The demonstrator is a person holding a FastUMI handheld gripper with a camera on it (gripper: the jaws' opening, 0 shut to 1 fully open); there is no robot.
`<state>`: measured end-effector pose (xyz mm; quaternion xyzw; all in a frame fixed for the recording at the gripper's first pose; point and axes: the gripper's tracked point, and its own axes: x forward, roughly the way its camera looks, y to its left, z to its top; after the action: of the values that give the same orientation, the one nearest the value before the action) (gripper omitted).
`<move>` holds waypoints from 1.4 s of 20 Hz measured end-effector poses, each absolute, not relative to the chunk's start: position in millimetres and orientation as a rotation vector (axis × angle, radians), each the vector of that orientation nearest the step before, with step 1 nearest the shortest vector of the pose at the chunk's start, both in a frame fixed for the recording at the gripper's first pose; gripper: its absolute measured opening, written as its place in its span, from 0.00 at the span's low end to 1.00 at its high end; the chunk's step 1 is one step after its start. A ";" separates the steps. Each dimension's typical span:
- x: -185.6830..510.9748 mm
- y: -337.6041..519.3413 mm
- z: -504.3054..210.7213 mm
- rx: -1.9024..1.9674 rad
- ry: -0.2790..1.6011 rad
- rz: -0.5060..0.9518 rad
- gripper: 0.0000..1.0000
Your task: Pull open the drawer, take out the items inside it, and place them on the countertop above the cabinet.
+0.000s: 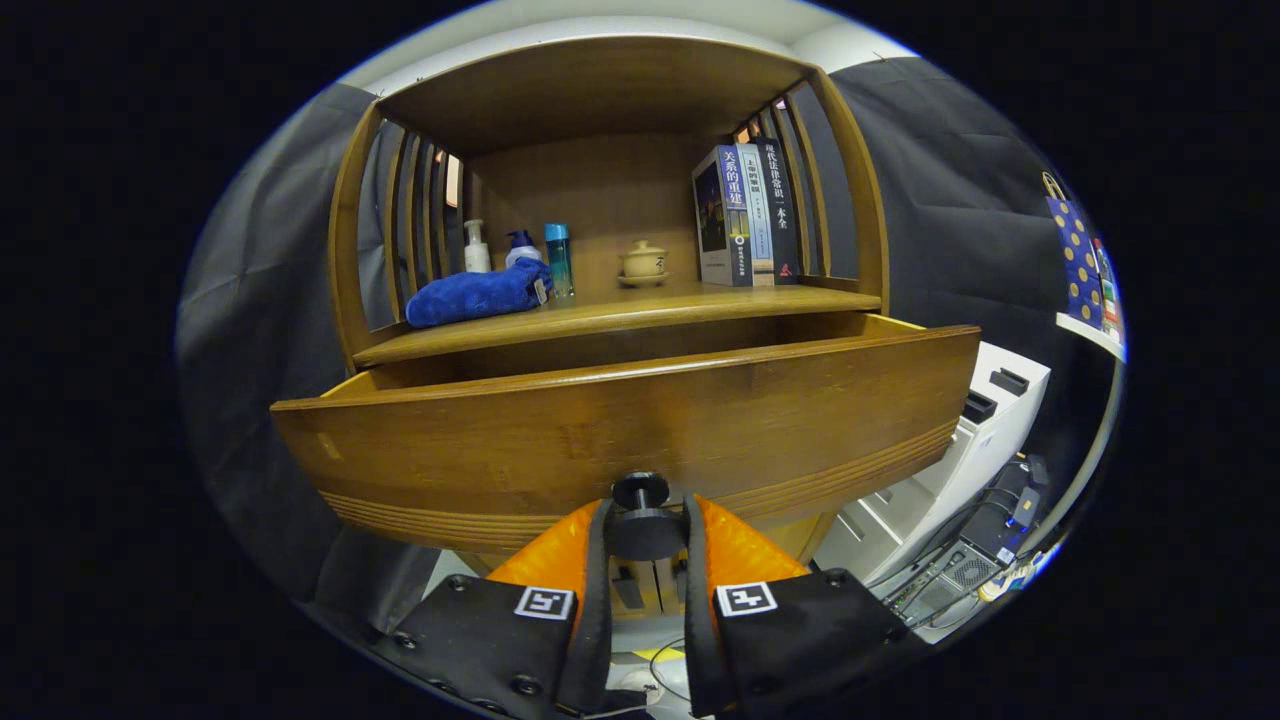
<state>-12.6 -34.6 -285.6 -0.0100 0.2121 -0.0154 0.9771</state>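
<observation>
Gripper view, claw clamped on black drawer knob, wooden drawer pulled out, blue towel on countertop

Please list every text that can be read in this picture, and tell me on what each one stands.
"关系的重建": spine of the blue-and-white book.
"现代法律常识一本全": spine of the dark book.
Bottles behind the blue towel: print too small to read.
Gripper, shut on the drawer knob: square markers on its fingers, no words.
</observation>
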 end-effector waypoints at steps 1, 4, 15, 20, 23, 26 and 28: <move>-18.6 -35.5 -287.3 -0.024 0.438 -0.031 0.39; -31.9 -36.2 -286.4 -0.016 0.429 -0.038 0.38; -34.4 -35.9 -244.2 -0.099 0.388 -0.072 0.85; -21.5 -25.6 -175.9 -0.034 0.294 -0.052 0.90; 0.3 -19.4 -149.7 -0.012 0.274 -0.039 0.93; 29.7 -17.4 -143.2 0.025 0.324 -0.067 0.96; 53.2 -10.1 -140.6 0.027 0.364 -0.051 0.99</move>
<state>53.2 -10.1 -140.6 0.0133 0.1808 -0.0254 0.9831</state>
